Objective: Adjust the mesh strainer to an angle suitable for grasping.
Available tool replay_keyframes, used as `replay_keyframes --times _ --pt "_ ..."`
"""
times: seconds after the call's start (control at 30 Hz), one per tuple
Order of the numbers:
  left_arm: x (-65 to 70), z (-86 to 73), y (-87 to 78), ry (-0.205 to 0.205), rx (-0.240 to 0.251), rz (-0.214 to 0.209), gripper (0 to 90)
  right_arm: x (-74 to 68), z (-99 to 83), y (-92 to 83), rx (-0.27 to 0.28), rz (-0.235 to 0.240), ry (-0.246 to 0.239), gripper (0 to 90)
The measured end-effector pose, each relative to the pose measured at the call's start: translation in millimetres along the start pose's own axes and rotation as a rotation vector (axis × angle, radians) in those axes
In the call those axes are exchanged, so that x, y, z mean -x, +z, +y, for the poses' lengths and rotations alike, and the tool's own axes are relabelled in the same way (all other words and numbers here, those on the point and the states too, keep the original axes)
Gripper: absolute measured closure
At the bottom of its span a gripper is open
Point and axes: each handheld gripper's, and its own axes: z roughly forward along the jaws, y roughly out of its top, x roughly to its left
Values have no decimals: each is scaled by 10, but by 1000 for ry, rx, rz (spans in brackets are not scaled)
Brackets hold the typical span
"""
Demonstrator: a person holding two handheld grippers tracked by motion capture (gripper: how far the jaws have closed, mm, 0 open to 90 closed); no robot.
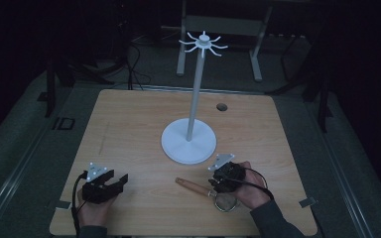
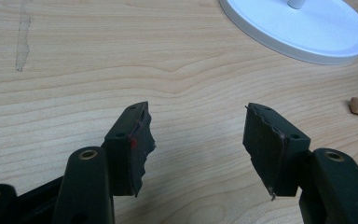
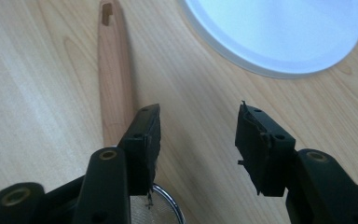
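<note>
Strainer [image 1: 226,201], a small mesh one with a wooden handle [image 1: 192,186], lies flat on the table [image 1: 129,129] just in front of the white stand [image 1: 189,142], on the person's side of its round base and a little to the right. Its long axis runs from the handle's slotted end, which points left and slightly toward the stand's base, to the mesh bowl at the near right, tucked under the right hand. The right gripper [image 1: 217,185] sits right over the joint between handle and bowl, far nearer than the left gripper [image 1: 120,180], which rests well to the left of the stand's base with its jaws wide apart and only bare wood between them. In the right gripper view, the handle [image 3: 115,79] runs away from the jaws almost along their own direction, and it lies under and beyond one jaw, not in the gap; the rim of the mesh bowl [image 3: 165,207] peeks out beneath that same jaw, and the stand's base [image 3: 279,32] fills the far corner. The right jaws stand about half open and hold nothing; the gap between them shows bare table. My judgement is that the coming grasp turns on that sideways offset: the right gripper would need to shift across toward the handle's side so the wood comes between the pads, with the jaws straddling the handle across its width.
</note>
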Motion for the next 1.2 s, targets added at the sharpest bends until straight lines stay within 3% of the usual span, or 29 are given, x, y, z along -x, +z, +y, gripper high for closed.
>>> replay_keyframes --times 0.6,0.8,1.2 --pt "7 0 12 4 -7 2 417 -125 131 115 -135 50 -101 444" --pt "2 0 10 3 -6 1 416 -174 184 165 -170 84 -113 430" --pt "1 1 14 0 -10 2 416 -247 224 283 -220 149 -147 558"
